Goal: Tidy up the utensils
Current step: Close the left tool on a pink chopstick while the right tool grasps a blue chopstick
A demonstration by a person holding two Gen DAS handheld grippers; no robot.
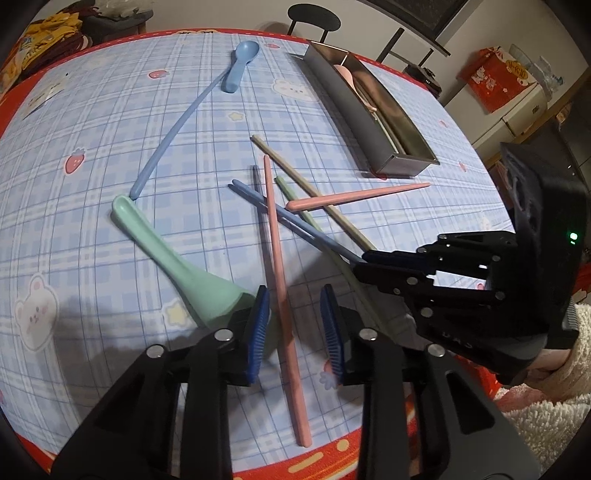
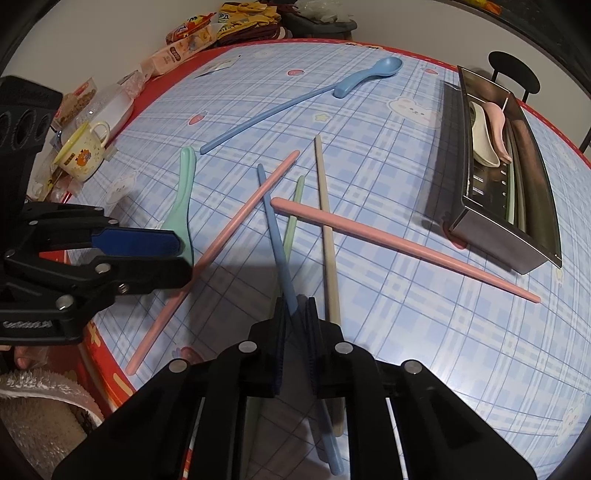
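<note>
My left gripper point(image 1: 295, 325) is open, its blue pads either side of a pink chopstick point(image 1: 279, 258) lying on the tablecloth. A green spoon point(image 1: 173, 258) lies just left of it. My right gripper point(image 2: 295, 332) is shut on a blue chopstick point(image 2: 275, 232); it also shows in the left wrist view point(image 1: 291, 221). A second pink chopstick point(image 2: 399, 243), a beige chopstick point(image 2: 325, 221) and a green chopstick point(image 2: 293, 218) lie crossed nearby. Another blue chopstick point(image 2: 266, 116) and a blue spoon point(image 2: 369, 75) lie farther off. The metal utensil box point(image 2: 476, 218) holds a pink spoon point(image 2: 498, 125) and a white spoon point(image 2: 482, 140).
The table has a blue checked cloth with a red edge point(image 2: 103, 365). A yellow mug point(image 2: 83, 151), snack packets point(image 2: 177, 51) and plastic containers crowd the far left side. A black chair point(image 1: 314, 18) stands behind the table. A red box point(image 1: 498, 77) sits on a white cabinet.
</note>
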